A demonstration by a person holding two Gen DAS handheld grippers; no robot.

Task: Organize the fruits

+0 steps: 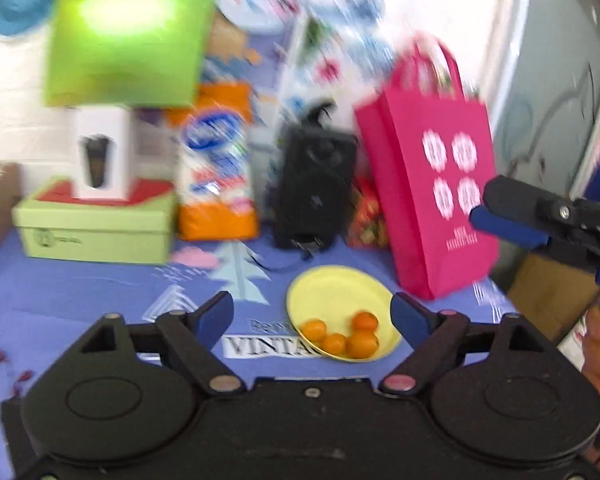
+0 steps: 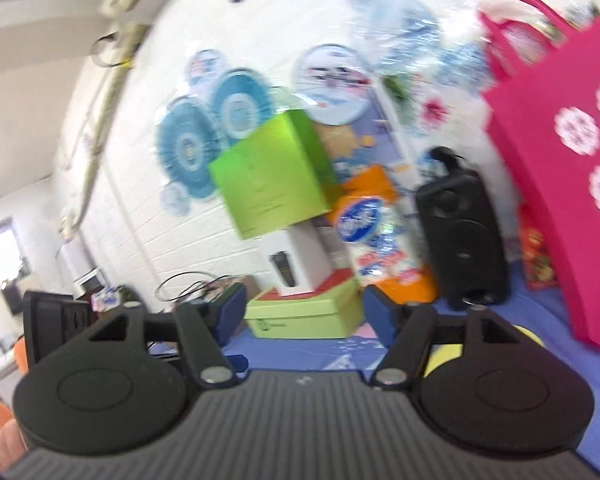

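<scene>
Orange fruits (image 1: 342,336) between left tool (image 1: 312,314) tips

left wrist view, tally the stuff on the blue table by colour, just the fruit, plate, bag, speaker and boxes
orange fruits: 4, all on the plate
yellow plate: 1
pink bag: 1
black speaker: 1
green boxes: 2, a flat one low and a bright one on top of the stack
white box: 1
total: 10

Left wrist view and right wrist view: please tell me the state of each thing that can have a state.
Left gripper: open, holding nothing.
Right gripper: open, holding nothing.
Round yellow plate: flat on the blue tablecloth, holding small orange fruits.
Pink fabric tote bag: standing upright.
Low pale green cardboard box: lid closed, white box stacked on top.
</scene>
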